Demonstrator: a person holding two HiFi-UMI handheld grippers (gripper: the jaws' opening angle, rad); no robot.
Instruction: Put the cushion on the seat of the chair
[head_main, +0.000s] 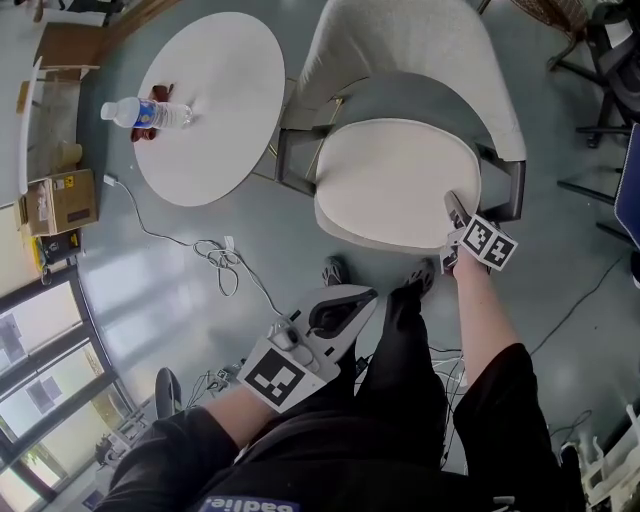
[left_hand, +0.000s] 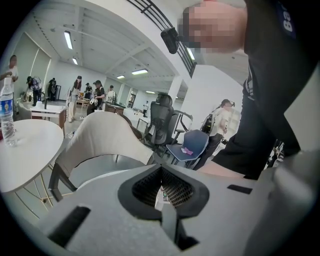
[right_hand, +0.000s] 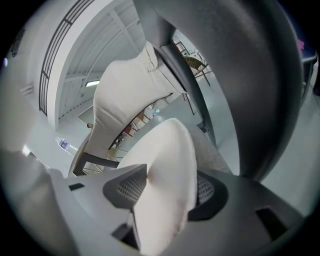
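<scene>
Left gripper (head_main: 368, 294) hangs over the person's lap, jaws basically together, nothing in them. Right gripper (head_main: 453, 205) sits at the front right edge of the cushion (head_main: 390, 180), jaws apart around that edge. Cushion lies flat on the chair (head_main: 400, 50) seat.

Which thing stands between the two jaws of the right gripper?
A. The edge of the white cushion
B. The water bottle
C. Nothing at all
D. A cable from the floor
A: in the right gripper view, the pale edge of the cushion fills the gap between the jaws of the right gripper, while the head view shows the water bottle away on the round table.
</scene>
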